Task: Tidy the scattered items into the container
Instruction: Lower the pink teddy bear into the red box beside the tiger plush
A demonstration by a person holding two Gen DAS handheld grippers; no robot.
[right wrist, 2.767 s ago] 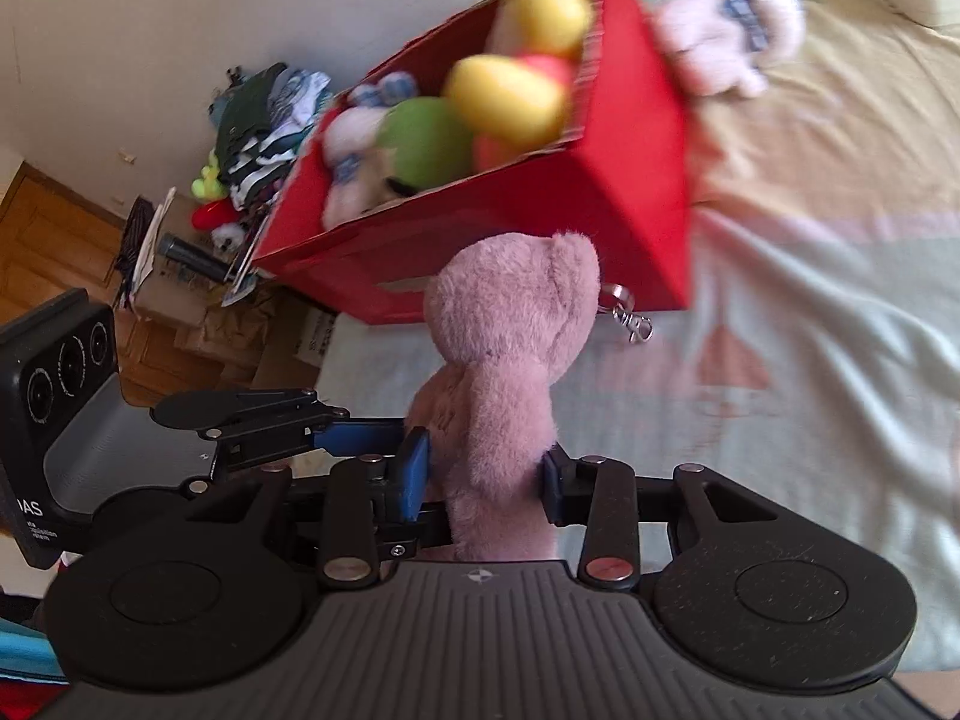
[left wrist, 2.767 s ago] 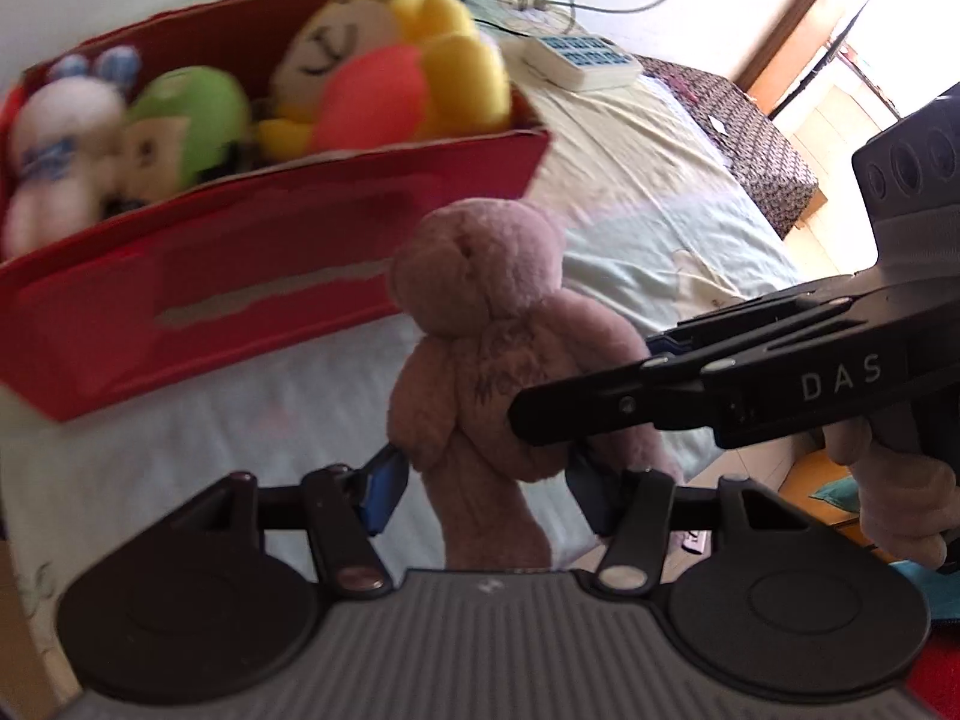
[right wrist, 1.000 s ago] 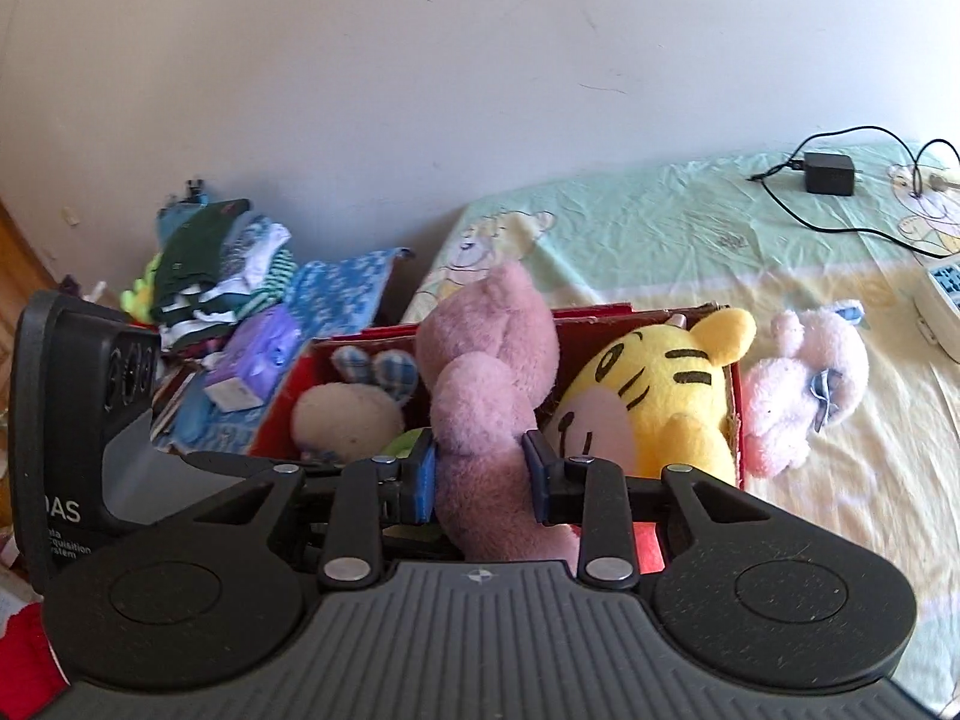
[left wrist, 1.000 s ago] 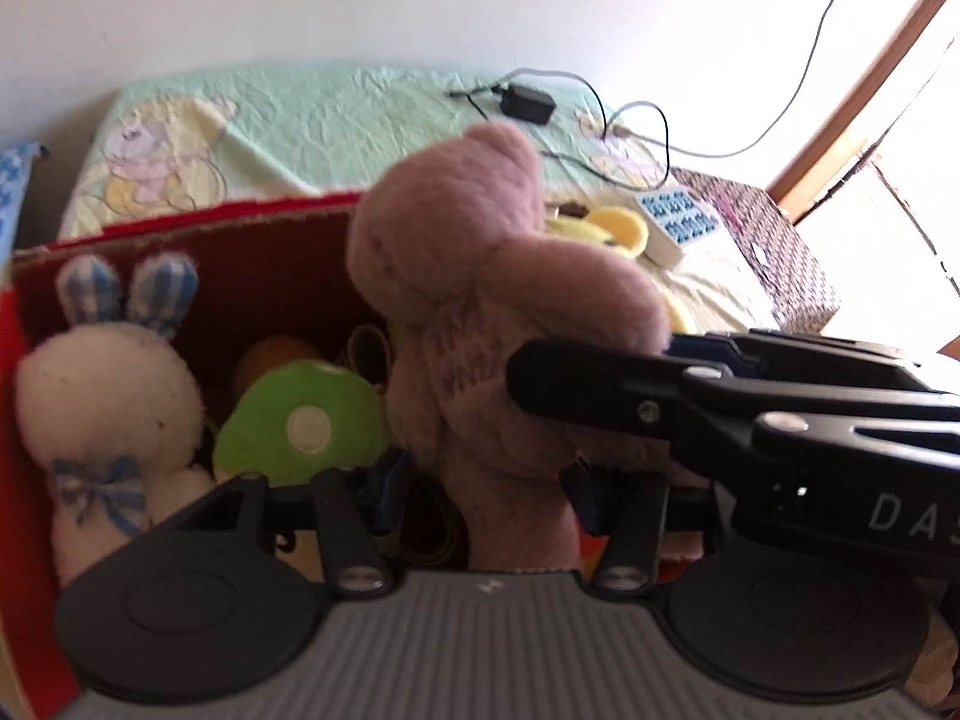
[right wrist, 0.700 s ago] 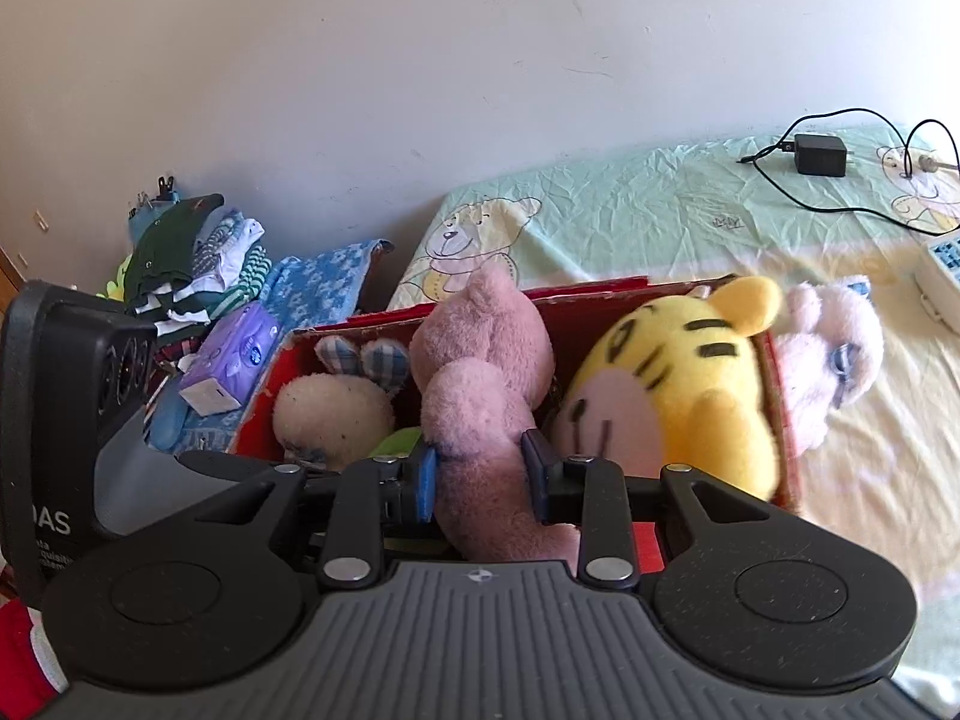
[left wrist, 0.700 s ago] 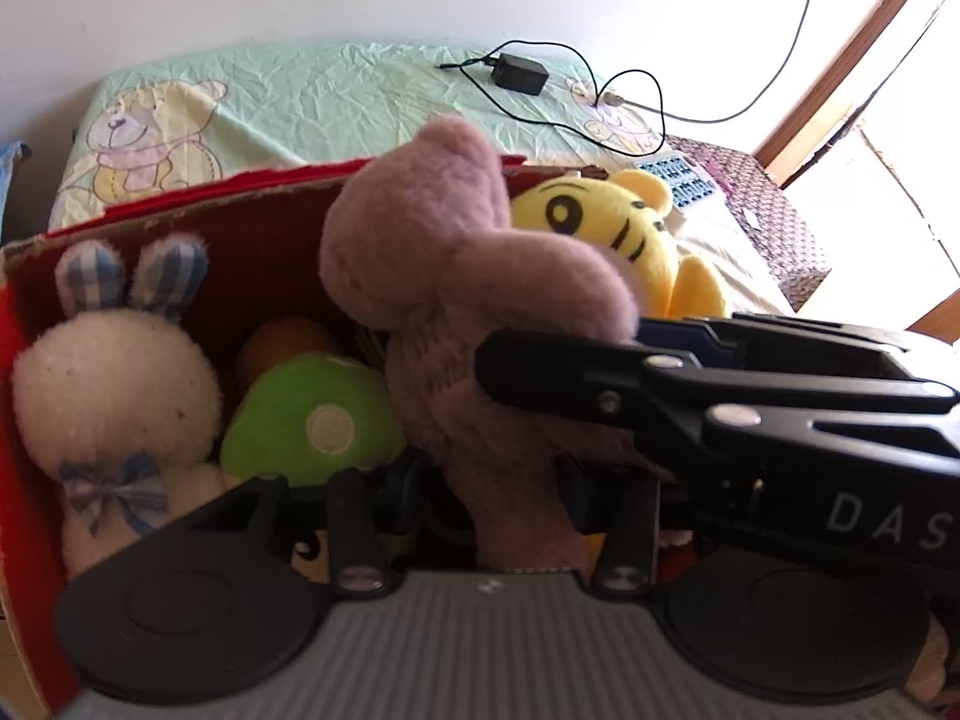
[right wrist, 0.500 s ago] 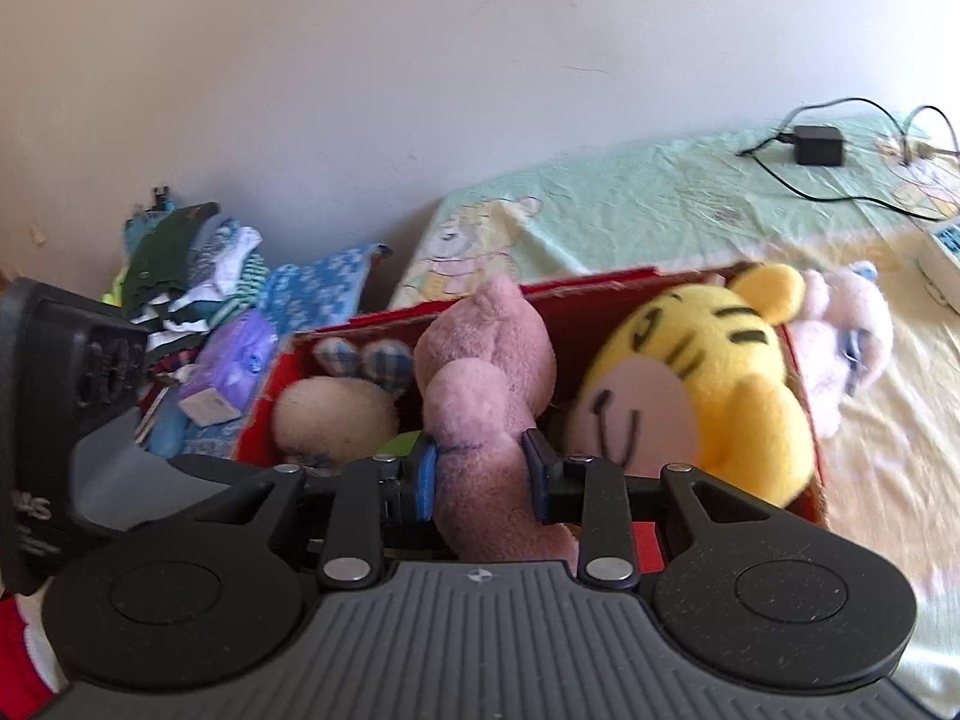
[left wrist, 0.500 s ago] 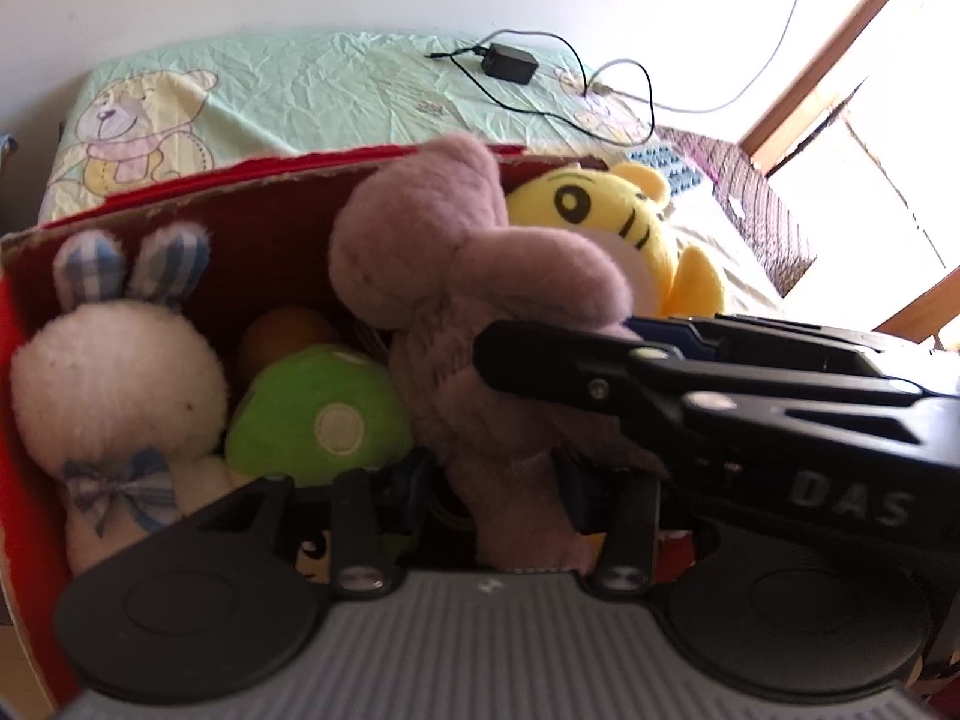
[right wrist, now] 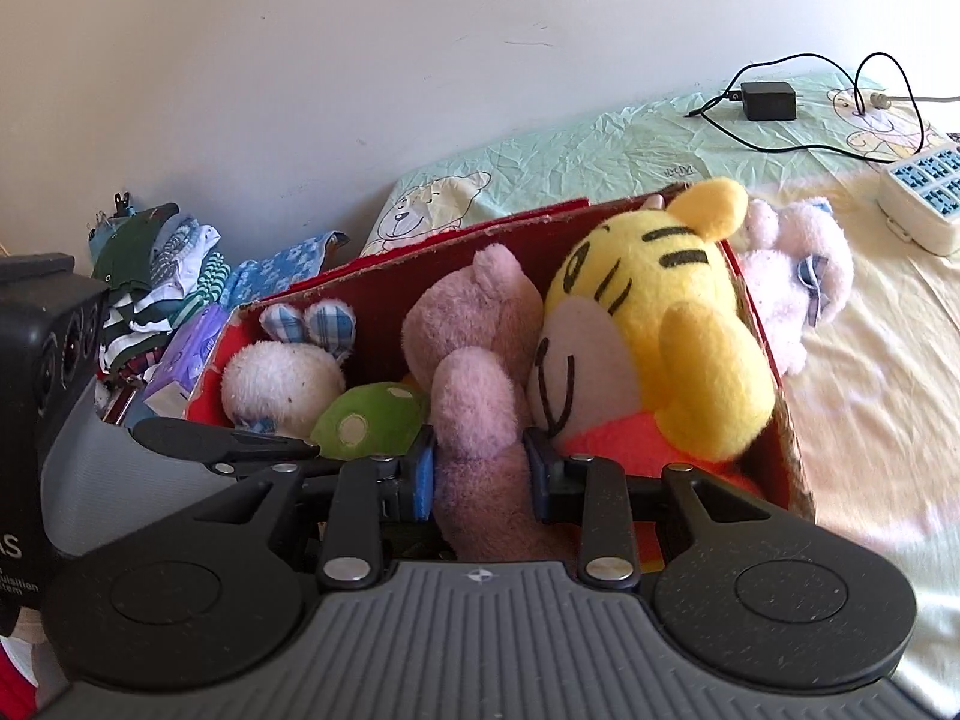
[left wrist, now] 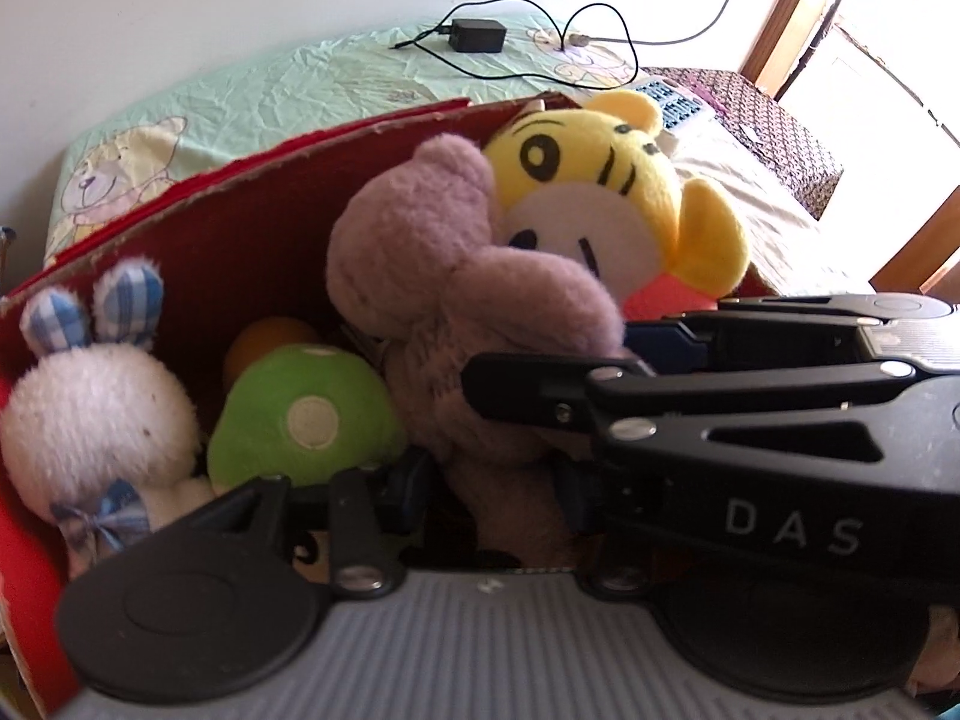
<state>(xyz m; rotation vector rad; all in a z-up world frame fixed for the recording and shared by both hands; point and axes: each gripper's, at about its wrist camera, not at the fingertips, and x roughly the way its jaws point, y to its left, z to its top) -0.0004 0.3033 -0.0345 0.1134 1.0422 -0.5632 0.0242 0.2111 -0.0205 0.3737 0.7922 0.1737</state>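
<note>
Both fingers' pairs clamp pink bear (right wrist: 474, 384) in red box (right wrist: 780, 420) | pale bunny (right wrist: 792, 276) outside: right-wrist view only

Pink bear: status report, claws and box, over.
Both claws, left and right, shut on pink bear. Bear inside red box, wedged between green plush and yellow tiger. Pale pink plush outside box.

Strong daylight floods in from the window (left wrist: 864, 90), blown out to white glare. The bed (right wrist: 870, 408) is sunlit, edges curve with fisheye distortion, and focus is fairly sharp.
</note>
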